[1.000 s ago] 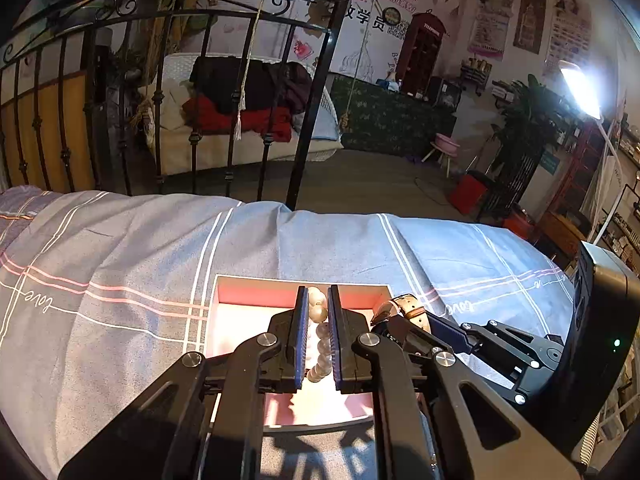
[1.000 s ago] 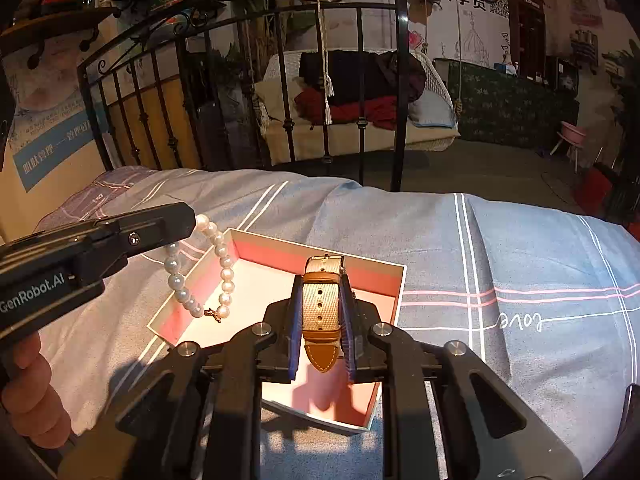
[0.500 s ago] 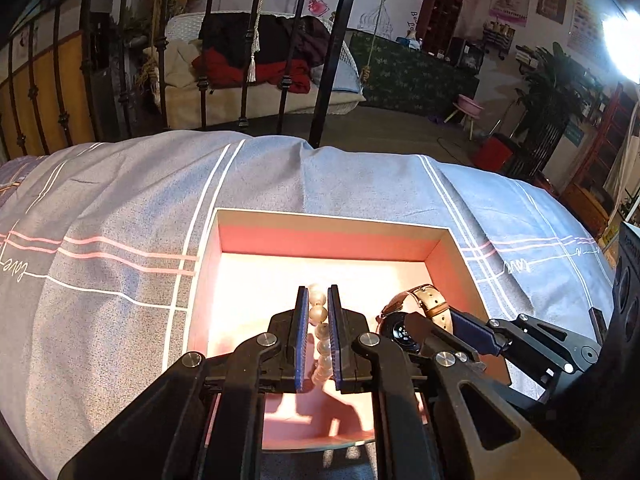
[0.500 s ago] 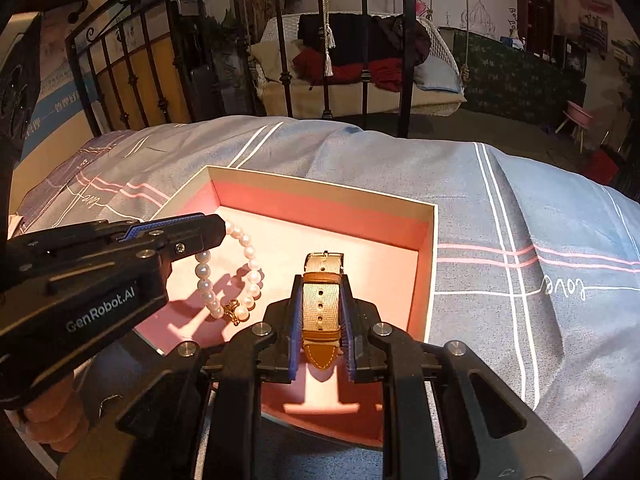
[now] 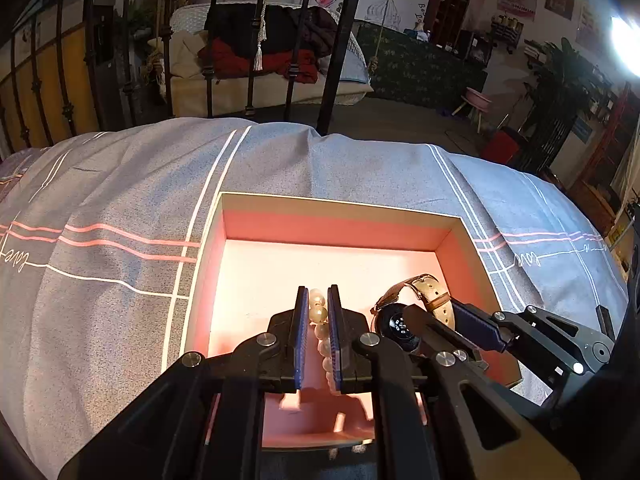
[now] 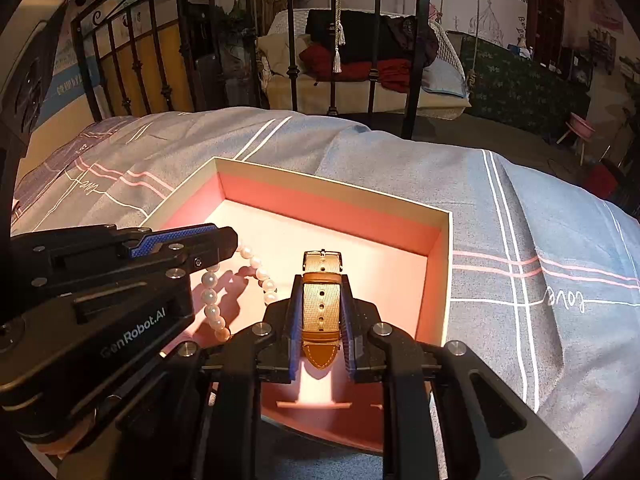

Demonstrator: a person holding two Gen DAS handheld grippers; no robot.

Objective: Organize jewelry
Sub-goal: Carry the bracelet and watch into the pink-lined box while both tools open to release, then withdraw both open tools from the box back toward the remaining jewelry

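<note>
An open box with a pink inside [image 5: 340, 224] [image 6: 332, 200] lies on a grey striped bedspread. My left gripper [image 5: 318, 300] is shut on a pearl bracelet [image 5: 319, 314] and holds it low inside the box. The pearls hang down to the box floor in the right wrist view [image 6: 212, 300]. My right gripper [image 6: 322, 292] is shut on the tan strap of a wristwatch [image 6: 322, 304], also low inside the box, just right of the left gripper. The watch's dark face [image 5: 396, 326] and strap show in the left wrist view.
The bedspread [image 5: 100, 260] [image 6: 540, 280] surrounds the box on all sides. A black iron bed rail [image 5: 336, 40] [image 6: 416, 40] stands at the far edge. Beyond it are a swing seat piled with clothes [image 5: 272, 56] and room furniture.
Both grippers have come down and forward into the box with their items. The pearls now reach the box floor. The box fills more of both views.
</note>
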